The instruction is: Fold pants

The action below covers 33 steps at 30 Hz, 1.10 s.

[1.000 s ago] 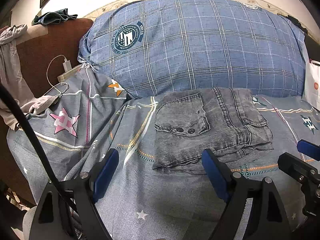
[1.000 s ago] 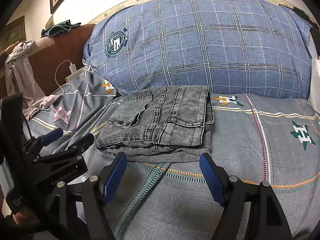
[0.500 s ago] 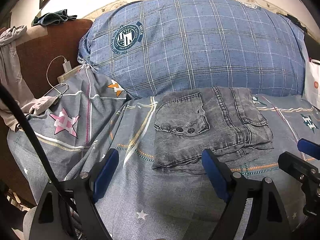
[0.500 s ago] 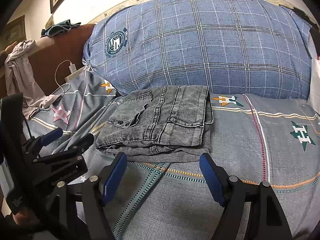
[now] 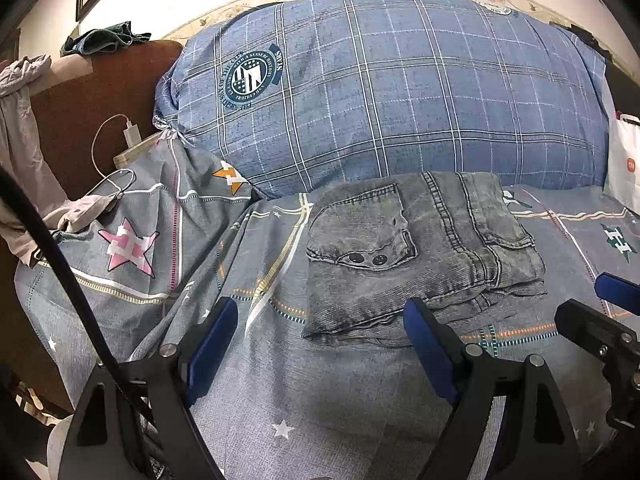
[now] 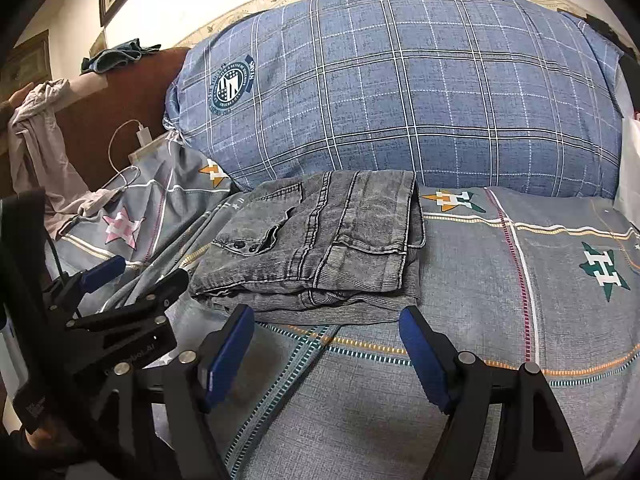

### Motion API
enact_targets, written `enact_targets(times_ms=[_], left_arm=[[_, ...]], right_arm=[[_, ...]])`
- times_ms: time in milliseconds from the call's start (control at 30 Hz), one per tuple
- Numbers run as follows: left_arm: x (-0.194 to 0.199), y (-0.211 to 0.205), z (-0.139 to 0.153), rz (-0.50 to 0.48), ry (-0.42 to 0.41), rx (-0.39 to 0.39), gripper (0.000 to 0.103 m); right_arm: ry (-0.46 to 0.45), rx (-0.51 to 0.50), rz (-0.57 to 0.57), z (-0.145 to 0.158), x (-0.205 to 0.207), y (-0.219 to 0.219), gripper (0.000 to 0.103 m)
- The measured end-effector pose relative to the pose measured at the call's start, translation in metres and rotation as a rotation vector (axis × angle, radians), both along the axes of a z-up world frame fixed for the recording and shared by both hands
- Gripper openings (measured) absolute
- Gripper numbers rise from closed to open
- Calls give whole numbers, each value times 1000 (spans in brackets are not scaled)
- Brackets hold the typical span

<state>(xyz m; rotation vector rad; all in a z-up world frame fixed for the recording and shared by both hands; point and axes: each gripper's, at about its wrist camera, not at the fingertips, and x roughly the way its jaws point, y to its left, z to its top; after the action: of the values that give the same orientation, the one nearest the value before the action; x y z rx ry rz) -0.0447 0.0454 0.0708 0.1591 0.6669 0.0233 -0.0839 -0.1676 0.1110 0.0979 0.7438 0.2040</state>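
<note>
Grey denim pants [image 5: 416, 252] lie folded into a compact stack on the grey patterned bedsheet [image 5: 320, 392], just in front of a big blue plaid pillow [image 5: 392, 92]. They also show in the right wrist view [image 6: 320, 248]. My left gripper [image 5: 320, 344] is open and empty, just short of the stack's near left edge. My right gripper [image 6: 326, 344] is open and empty, just short of the stack's near edge. The left gripper shows at the left of the right wrist view [image 6: 132, 276], the right gripper's tip at the right edge of the left wrist view [image 5: 600, 312].
A brown headboard [image 5: 100, 92] stands at the back left with clothes draped on it. A white charger and cable [image 5: 128, 136] lie beside the pillow. A white paper bag [image 5: 624, 160] stands at the right. The sheet is rumpled at the left [image 5: 132, 240].
</note>
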Motion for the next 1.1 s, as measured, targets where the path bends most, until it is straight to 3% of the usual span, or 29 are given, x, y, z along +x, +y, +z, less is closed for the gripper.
enact_targets(times_ms=[1100], left_arm=[[2,1,-2,-25,8,-3,85]], right_arm=[[9,-8,-13,-2,1,2,78]])
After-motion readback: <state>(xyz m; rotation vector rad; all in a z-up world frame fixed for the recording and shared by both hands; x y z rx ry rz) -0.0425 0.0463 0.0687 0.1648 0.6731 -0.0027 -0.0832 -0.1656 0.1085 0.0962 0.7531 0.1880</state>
